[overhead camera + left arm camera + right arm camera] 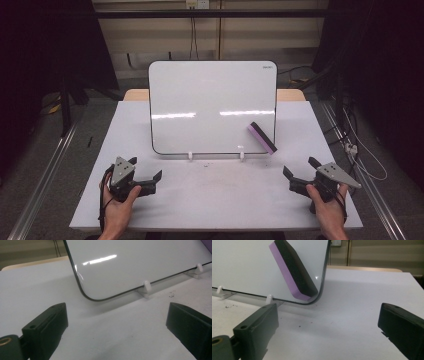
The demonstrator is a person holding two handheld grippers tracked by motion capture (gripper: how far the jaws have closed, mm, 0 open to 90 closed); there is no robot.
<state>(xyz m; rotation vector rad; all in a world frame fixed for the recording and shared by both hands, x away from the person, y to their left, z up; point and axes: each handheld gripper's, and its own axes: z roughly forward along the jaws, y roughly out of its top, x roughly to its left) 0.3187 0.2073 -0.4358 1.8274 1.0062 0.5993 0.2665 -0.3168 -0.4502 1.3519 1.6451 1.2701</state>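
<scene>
both tools rest low on the bench (215, 195), the left tool (156, 177) near the front left corner and the right tool (295, 172) near the front right, each gripped by a hand. nothing looks begun yet, to my eye: the whiteboard (210, 100) stands propped on its two small white feet, its face clean and glossy, and the eraser (262, 137) sits tilted against its lower right corner, purple side and black pad showing. taking the eraser is still to do. each tool has its jaws spread wide, holding nothing and touching nothing between them. the right tool points toward the eraser (293, 271), near but apart; the left tool faces the board's lower left corner (86, 295).
</scene>
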